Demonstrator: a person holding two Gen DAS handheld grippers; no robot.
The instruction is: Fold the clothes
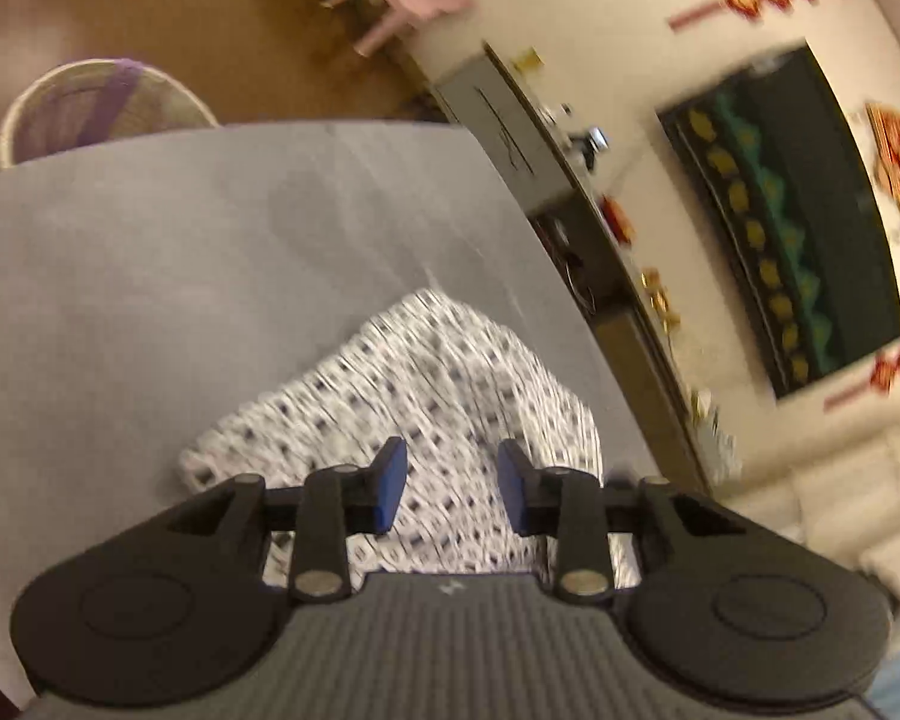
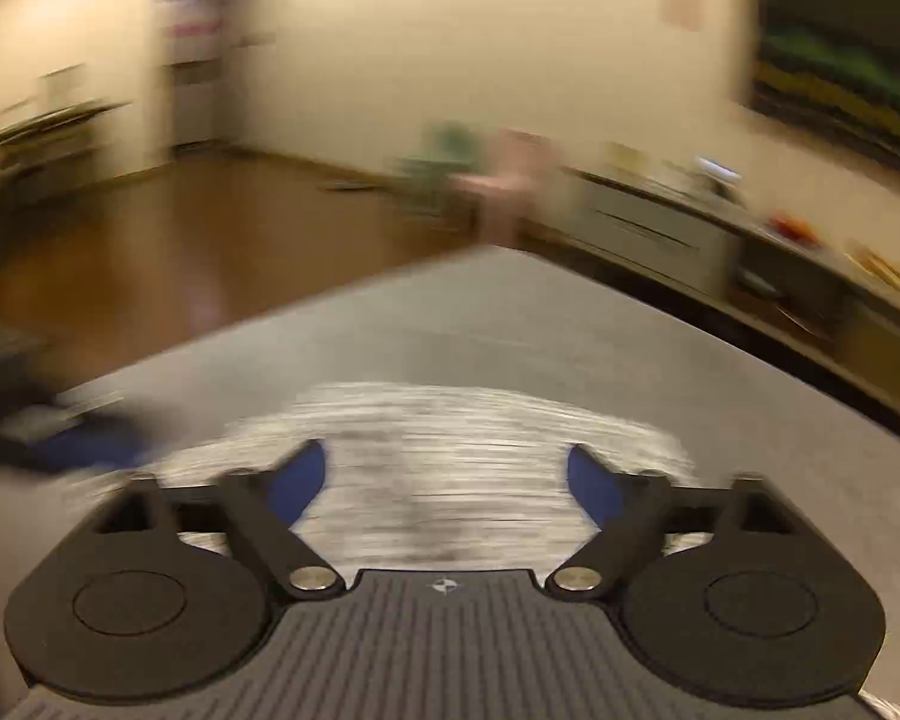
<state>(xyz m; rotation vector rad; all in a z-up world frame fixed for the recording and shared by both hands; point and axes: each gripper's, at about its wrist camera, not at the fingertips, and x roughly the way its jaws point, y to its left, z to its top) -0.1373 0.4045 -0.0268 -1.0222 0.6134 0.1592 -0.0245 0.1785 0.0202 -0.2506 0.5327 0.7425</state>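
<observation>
Now we see the patterned garment (image 1: pixel 426 396) bunched at the grey table's (image 1: pixel 150 300) near right corner. Both the left gripper (image 1: pixel 453 489) and right gripper (image 2: pixel 447 480) gape wide, empty; we should pinch opposite edges and spread it flat.

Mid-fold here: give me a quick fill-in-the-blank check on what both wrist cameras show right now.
1. The patterned garment lies on a ____ table.
2. The left gripper has its jaws ____, with nothing between the blue pads.
3. The right gripper is ____ too, above the blurred garment.
4. Past the table's far edge, on the wooden floor, stands a round woven ____ with purple cloth inside.

Missing words: grey; open; open; basket
</observation>
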